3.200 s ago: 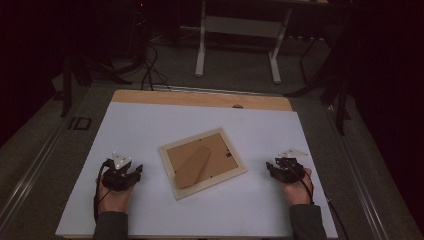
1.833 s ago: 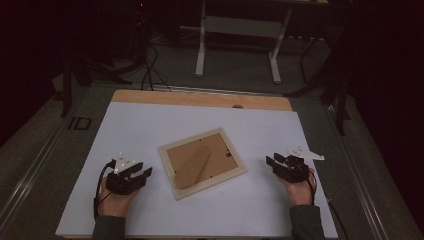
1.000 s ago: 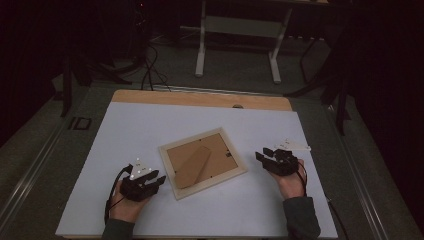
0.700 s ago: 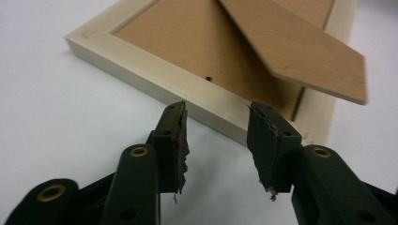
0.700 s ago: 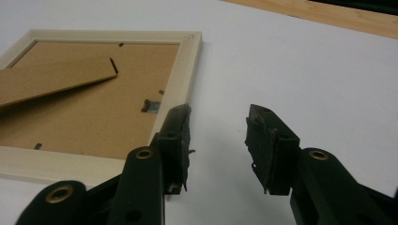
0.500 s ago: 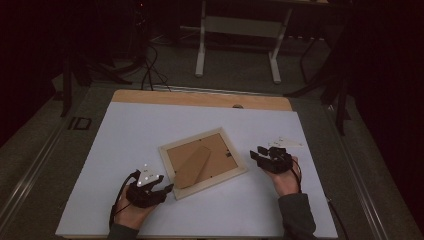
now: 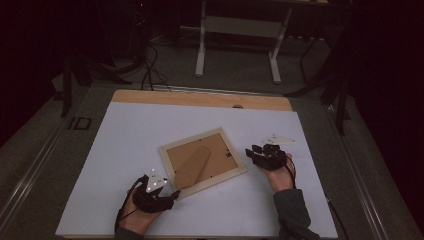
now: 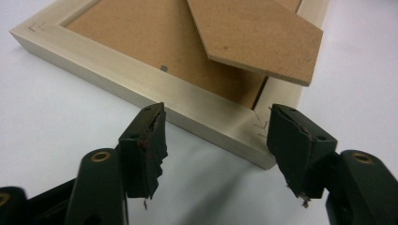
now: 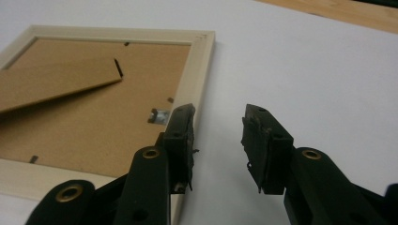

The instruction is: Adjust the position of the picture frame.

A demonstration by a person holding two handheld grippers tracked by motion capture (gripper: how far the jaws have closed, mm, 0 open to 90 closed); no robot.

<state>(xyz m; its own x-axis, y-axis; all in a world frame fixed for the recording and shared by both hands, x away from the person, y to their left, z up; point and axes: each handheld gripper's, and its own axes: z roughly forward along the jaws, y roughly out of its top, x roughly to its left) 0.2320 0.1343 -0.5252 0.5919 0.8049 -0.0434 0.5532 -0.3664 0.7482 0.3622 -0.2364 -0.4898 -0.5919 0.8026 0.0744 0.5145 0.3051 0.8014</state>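
- We see a pale wooden picture frame (image 7: 203, 161) lying face down on the white worktop (image 7: 125, 135), its brown fibreboard back and stand up.
- Left claw (image 8: 216, 140) has just been opening, released at the frame's corner.
- Right claw (image 9: 217, 125) has been closing, still released at the frame's edge.

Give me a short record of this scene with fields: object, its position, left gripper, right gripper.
object: picture frame, wooden, lying back side up, stand flap visible
position: middle of the white table, turned at an angle
left gripper: open, jaws just opened wider, at the frame's near corner, not gripping
right gripper: open, jaws straddling the frame's right rail, pads not pressing
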